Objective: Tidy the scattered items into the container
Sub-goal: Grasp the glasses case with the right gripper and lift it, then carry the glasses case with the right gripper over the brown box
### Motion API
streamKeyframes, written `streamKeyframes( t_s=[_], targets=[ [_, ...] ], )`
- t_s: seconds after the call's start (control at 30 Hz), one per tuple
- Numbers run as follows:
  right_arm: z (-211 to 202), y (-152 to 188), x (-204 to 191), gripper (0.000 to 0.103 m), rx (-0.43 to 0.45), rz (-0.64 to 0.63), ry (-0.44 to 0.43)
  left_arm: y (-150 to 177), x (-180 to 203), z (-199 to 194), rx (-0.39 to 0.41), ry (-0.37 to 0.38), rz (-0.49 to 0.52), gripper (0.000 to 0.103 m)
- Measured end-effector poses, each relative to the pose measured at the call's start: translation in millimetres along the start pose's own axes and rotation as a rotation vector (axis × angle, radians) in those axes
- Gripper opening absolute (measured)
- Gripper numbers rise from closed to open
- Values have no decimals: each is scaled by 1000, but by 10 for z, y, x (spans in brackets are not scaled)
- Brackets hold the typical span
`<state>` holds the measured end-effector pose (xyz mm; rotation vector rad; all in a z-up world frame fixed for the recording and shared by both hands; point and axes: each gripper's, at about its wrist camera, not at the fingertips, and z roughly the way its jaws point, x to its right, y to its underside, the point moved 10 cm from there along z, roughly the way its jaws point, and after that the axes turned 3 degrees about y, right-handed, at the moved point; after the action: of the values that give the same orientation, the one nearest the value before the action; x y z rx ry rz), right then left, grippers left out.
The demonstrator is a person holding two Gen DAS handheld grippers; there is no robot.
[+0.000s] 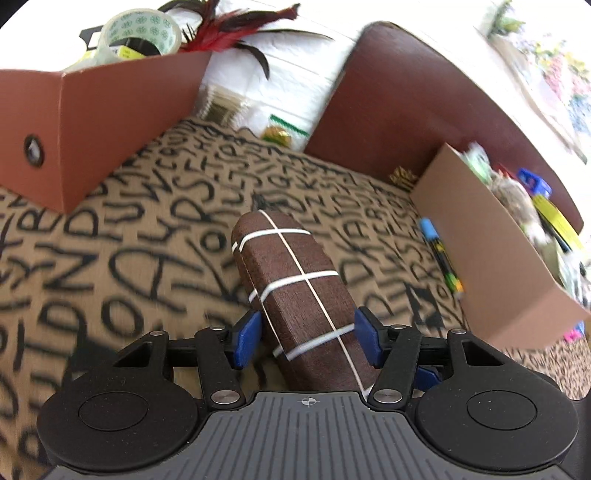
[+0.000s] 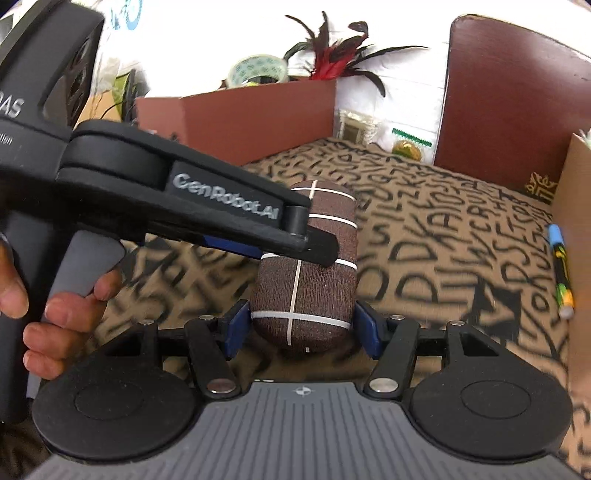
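A brown oblong case with white cord lines (image 1: 295,288) lies on the letter-patterned cloth. My left gripper (image 1: 310,338) is shut on the brown case, its blue pads (image 1: 248,338) against both sides. In the right wrist view the same case (image 2: 306,291) sits between my right gripper's (image 2: 301,326) pads, which touch or nearly touch its near end. The left gripper (image 2: 317,251) reaches in from the left over the case. A brown cardboard box (image 1: 480,258) full of items stands at the right. A blue-capped marker (image 1: 439,254) lies beside it.
A red-brown box (image 1: 92,122) with a tape roll (image 1: 140,33) and red feathers (image 1: 229,29) stands at the back left. A dark red chair back (image 1: 424,103) rises behind. A small packet (image 1: 280,133) lies at the cloth's far edge.
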<state>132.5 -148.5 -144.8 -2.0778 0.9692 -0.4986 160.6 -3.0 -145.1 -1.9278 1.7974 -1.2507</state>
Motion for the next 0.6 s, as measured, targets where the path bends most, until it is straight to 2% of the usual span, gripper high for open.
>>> streamKeyframes(
  t_s=[0.07, 0.13, 0.37, 0.5, 0.53, 0.6],
  targets=[
    [-41, 8, -45, 71, 4, -16, 8, 29, 32, -31, -13, 3, 19, 72],
    [-36, -38, -48, 78, 21, -24, 38, -5, -11, -67, 0, -29, 13, 76],
    [135, -205, -16, 79, 12, -3, 87, -147, -147, -23, 0, -56, -11, 82],
    [248, -225, -1, 77, -18, -1, 98, -176, -190, 56, -27, -24, -24, 76],
    [265, -224, 0, 74, -25, 3, 92, -181, -195, 65, -30, -18, -27, 68],
    [281, -221, -11, 72, -36, 10, 80, -191, -197, 75, -29, -15, -25, 67]
  ],
)
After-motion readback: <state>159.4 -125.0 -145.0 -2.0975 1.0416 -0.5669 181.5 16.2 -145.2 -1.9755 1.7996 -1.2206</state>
